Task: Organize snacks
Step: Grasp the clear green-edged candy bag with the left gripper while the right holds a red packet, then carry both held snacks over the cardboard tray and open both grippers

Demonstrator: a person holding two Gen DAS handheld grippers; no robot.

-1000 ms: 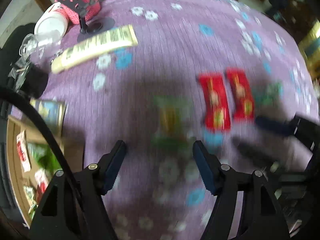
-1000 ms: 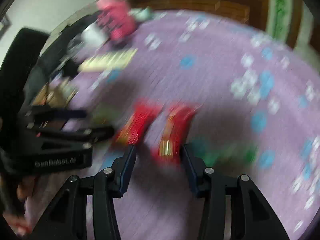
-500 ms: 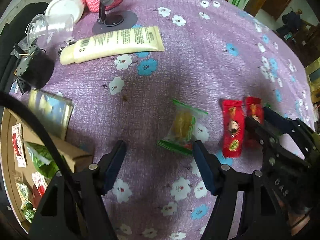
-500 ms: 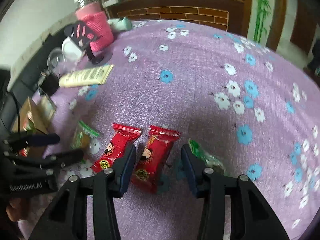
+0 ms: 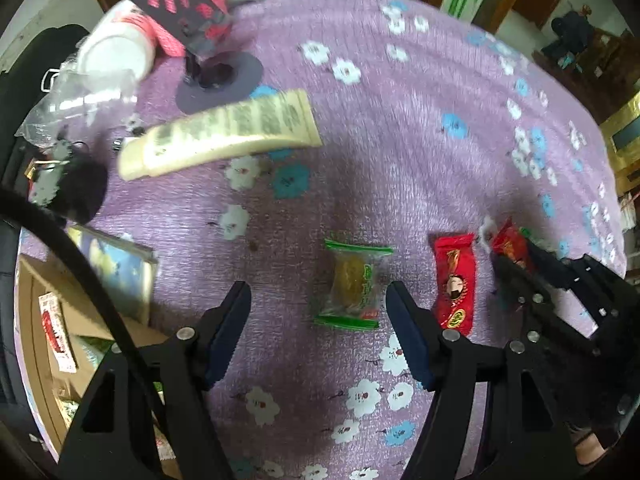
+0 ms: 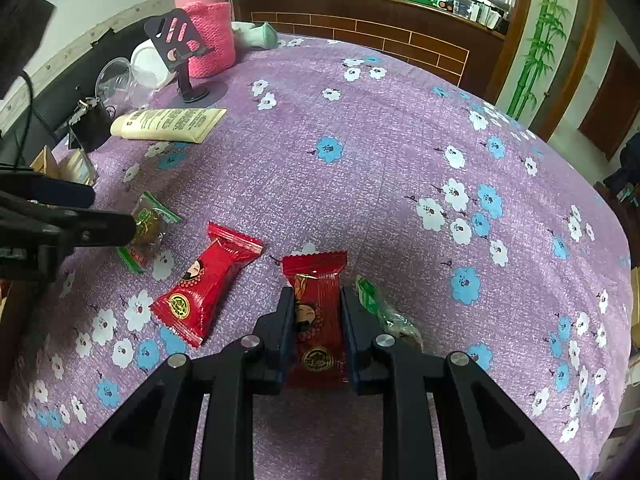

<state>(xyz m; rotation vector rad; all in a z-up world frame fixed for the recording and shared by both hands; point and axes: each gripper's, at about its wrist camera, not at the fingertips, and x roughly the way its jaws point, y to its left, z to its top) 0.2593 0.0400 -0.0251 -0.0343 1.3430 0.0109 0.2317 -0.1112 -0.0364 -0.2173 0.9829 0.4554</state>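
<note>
Your right gripper (image 6: pixel 313 312) is the one in position: its 2 fingers sit on either side of a red snack packet (image 6: pixel 316 312), narrowed to about the packet's width and touching or nearly touching its long edges. Whether they are already pinching it you cannot tell from here. The packet's long axis runs straight out along the fingers, so a squeeze would catch it across its short width, which looks like the right way to take it.

Just to the right of that packet lies a green wrapped snack (image 6: pixel 384 312), close against the outside of the right finger, so it may get dragged along as you lift.

Your left gripper (image 5: pixel 318 326) is wide open and holds nothing. A green-edged snack packet (image 5: pixel 354 284) lies on the purple flowered cloth (image 5: pixel 400 140) just ahead of it, off toward the right finger and not centred, its long axis pointing roughly away from you. A second red packet (image 5: pixel 454 284) lies just outside that finger, between your 2 grippers.

The cardboard box (image 5: pixel 36 320) already holding snacks sits at your far left, nearer the left gripper.
</note>
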